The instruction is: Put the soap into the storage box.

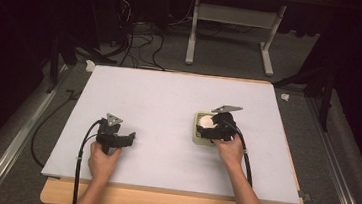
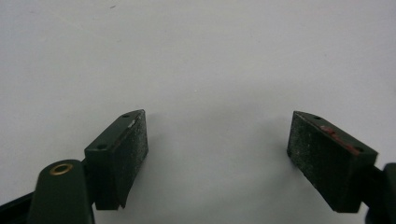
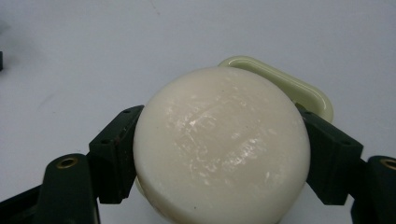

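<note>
No readable text, label or number anywhere.

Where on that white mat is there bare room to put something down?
The mat's whole far half is bare, and so is the stretch between the left gripper and the pale green dish. It is crowded around that dish, where the right gripper grips a round white soap bar.

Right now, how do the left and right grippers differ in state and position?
The left gripper stands open with nothing between its jaws; the right gripper is shut on the round soap bar. The left is above bare mat; the right is above the pale green dish. Both are hand-held.
</note>
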The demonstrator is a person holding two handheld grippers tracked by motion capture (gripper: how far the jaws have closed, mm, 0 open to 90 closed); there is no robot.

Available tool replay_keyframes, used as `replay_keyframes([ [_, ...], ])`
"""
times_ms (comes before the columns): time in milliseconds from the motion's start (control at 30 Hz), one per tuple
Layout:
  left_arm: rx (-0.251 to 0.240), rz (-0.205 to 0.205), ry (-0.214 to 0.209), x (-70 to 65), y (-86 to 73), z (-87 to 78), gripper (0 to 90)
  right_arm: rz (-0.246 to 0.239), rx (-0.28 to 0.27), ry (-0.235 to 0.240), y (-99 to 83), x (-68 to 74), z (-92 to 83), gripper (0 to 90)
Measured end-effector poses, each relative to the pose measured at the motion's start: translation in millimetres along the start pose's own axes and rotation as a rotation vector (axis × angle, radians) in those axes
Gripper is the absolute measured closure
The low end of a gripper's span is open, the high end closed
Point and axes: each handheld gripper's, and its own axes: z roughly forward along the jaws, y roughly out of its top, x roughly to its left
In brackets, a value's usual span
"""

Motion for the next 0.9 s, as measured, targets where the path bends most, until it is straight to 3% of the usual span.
replay_keyframes([
  [633, 0.000, -0.002, -0.002, 0.3, 0.0, 0.1, 20.7, 0.017, 0.075, -0.008, 0.1, -1.7, 17.4, 24.4],
  [900, 0.000, -0.002, -0.002, 0.3, 0.0, 0.1, 20.7, 0.023, 0.079, -0.019, -1.1, -3.4, 19.7, 24.1],
])
